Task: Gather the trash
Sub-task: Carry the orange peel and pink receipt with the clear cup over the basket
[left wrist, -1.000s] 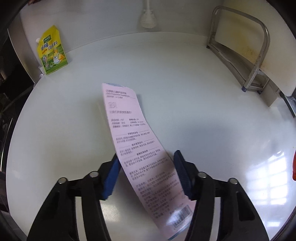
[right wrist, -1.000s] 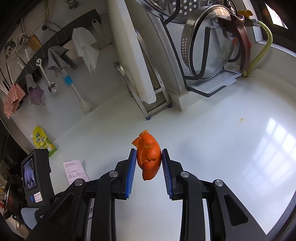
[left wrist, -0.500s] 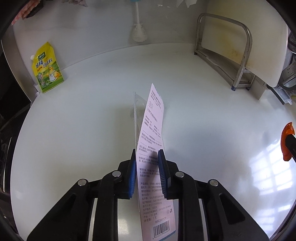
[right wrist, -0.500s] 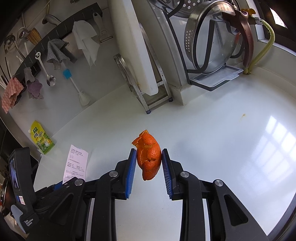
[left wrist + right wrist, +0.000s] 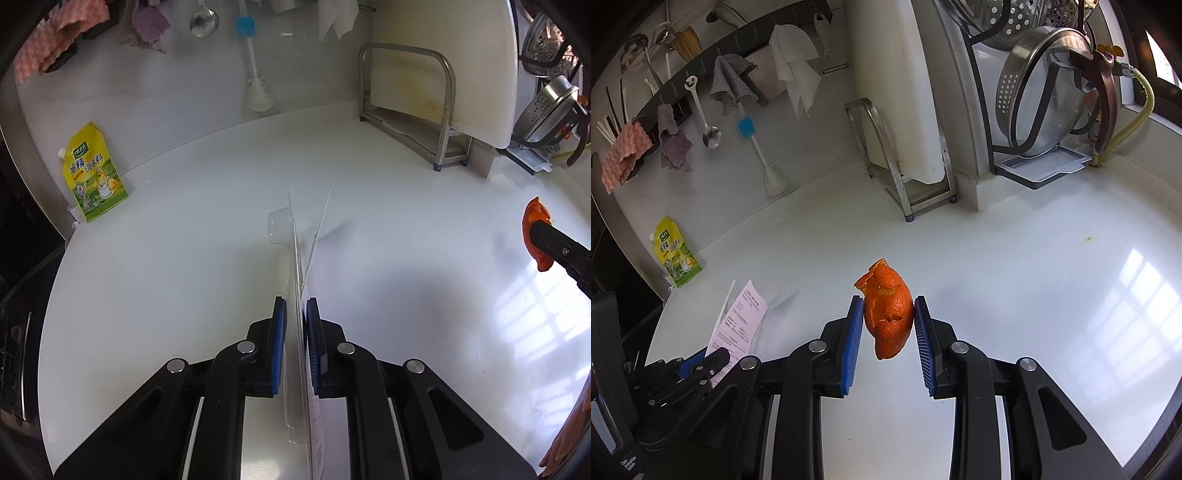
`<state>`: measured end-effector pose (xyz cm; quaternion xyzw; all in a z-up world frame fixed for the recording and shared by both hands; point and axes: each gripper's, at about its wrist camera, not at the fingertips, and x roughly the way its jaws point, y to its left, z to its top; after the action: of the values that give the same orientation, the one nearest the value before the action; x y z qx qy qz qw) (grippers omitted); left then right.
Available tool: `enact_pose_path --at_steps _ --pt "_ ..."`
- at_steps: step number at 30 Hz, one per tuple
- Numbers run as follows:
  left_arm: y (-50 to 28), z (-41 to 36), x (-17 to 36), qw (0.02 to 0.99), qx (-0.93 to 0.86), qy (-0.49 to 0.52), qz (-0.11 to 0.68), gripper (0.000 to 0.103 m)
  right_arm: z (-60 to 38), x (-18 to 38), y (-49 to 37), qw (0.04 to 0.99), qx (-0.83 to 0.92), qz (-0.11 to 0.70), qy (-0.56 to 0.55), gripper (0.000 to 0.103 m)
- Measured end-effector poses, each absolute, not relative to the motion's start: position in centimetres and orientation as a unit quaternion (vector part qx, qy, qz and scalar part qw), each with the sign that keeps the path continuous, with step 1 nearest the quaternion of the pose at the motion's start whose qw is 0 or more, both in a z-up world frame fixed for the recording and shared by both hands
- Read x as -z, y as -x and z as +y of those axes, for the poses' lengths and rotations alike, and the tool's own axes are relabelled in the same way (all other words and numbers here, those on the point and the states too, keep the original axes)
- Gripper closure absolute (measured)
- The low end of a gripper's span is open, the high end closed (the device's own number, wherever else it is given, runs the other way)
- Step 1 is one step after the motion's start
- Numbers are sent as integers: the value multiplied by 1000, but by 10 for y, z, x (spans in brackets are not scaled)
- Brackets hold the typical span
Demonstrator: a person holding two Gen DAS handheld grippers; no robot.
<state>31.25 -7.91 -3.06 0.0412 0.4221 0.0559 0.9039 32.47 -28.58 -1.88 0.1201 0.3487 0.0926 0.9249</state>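
Left gripper (image 5: 295, 325) jaws clamp blister pack (image 5: 295, 258), right gripper (image 5: 885, 325) jaws hold orange peel (image 5: 888, 314); lift steadily, keep both grips firm.

Both wrist views look steeply down, close over the white counter (image 5: 184, 295), sharing the yellow pouch (image 5: 676, 254).

Both grippers, the left gripper (image 5: 295, 317) and the right gripper (image 5: 886, 317), are black plastic. Each has blue ribbed pads (image 5: 851, 347). Round silver screws (image 5: 246, 347) sit at the joints.
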Motion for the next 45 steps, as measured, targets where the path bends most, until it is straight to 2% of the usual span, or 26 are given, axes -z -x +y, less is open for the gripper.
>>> enact_pose_path --at_steps 10,25,33,45 --pt "-235 -58 -7 927 -11 -33 374 91 -254 6 -236 937 -100 322 -88 76" --pt "-69 -46 -20 938 55 -51 339 91 -238 1 -39 945 -63 309 -84 76" --pt "-13 -35 -9 941 65 -44 330 91 -228 18 37 943 -57 313 -102 76" --pt "36 -38 30 932 97 -39 346 91 -217 59 91 932 -51 348 -88 76"
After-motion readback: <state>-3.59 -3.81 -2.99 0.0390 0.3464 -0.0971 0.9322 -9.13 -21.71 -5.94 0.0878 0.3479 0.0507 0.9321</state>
